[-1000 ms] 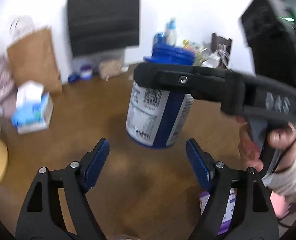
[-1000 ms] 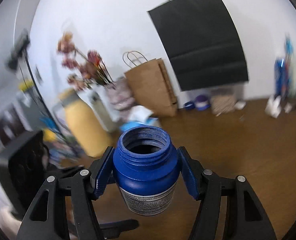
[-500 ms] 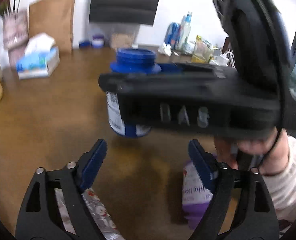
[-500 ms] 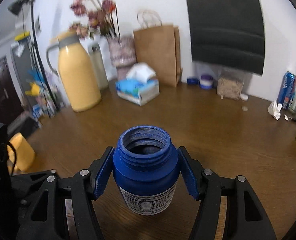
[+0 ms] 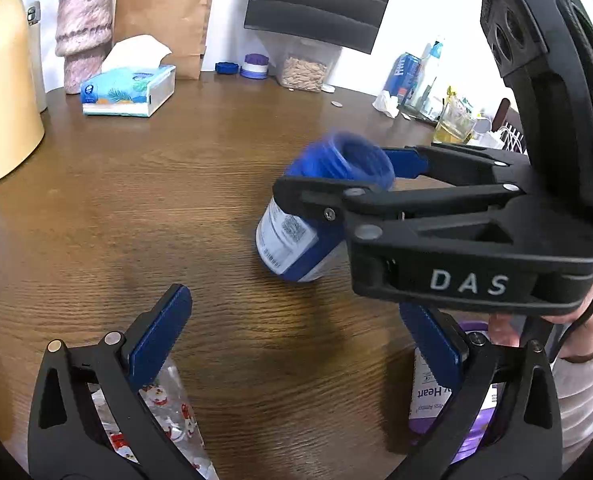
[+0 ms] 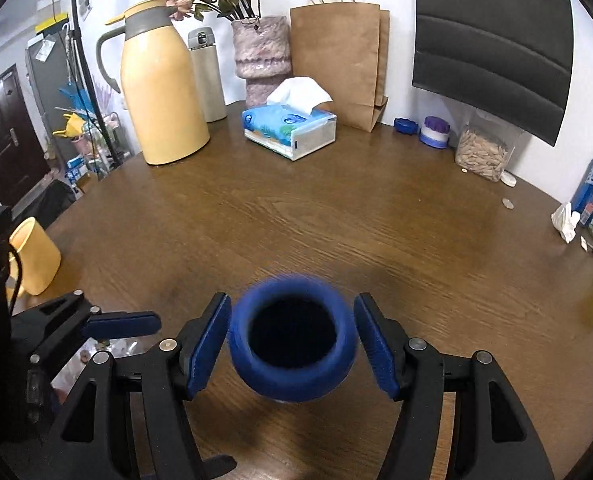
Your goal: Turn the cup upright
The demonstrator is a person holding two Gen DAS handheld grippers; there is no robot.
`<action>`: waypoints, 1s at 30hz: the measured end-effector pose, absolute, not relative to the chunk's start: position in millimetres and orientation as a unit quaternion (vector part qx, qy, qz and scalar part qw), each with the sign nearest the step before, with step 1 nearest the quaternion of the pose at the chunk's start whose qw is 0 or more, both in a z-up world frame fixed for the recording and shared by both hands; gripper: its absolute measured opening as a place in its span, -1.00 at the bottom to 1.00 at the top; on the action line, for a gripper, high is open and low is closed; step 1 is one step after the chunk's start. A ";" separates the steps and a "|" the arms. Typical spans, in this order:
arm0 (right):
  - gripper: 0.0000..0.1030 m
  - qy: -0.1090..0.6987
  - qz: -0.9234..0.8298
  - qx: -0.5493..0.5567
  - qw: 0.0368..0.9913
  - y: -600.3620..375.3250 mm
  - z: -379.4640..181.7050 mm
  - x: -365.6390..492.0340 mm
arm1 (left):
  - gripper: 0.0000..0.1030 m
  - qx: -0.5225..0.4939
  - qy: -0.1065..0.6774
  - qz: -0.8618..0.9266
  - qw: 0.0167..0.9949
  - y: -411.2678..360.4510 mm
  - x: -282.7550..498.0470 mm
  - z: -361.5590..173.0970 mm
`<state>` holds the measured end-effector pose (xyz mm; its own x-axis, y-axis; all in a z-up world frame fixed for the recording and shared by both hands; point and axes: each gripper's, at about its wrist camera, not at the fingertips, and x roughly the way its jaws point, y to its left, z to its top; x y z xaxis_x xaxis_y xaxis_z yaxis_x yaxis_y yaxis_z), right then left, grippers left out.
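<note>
Cup (image 6: 292, 338), a blue jar with a white label, sits on the brown table (image 6: 336, 216) between the pads of the right gripper (image 6: 292, 340). The pads stand apart from it, let go, likely so it can settle. It looks blurred and leans, mouth up toward one o'clock in the left view. The left gripper (image 5: 296, 336) waits at six o'clock, spread wide and empty.

Black plastic handheld grippers, blue finger pads.
Right gripper (image 5: 360, 172): silver screws, white "DAS" lettering; left gripper (image 5: 296, 344); white sleeve (image 5: 584, 380).
</note>
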<state>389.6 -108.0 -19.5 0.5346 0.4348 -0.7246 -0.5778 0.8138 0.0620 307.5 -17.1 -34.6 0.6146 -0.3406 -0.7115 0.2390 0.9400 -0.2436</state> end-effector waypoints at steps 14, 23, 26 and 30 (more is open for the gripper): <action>0.34 0.364 0.278 -0.082 0.885 -125.3 12.0 359.3 | 1.00 -0.045 0.378 -0.147 0.913 -17.6 294.3 -9.8; 0.65 0.354 0.235 -0.060 0.903 -178.9 41.0 290.0 | 1.00 0.014 0.283 -0.064 0.957 -4.6 228.6 27.1; 0.65 0.347 0.218 -0.048 0.911 -195.3 45.2 259.5 | 1.00 0.028 0.258 -0.034 0.965 0.1 199.3 37.9; 0.65 0.332 0.195 -0.035 0.922 -209.5 50.1 223.3 | 1.00 0.031 0.236 -0.031 0.971 7.9 164.6 48.0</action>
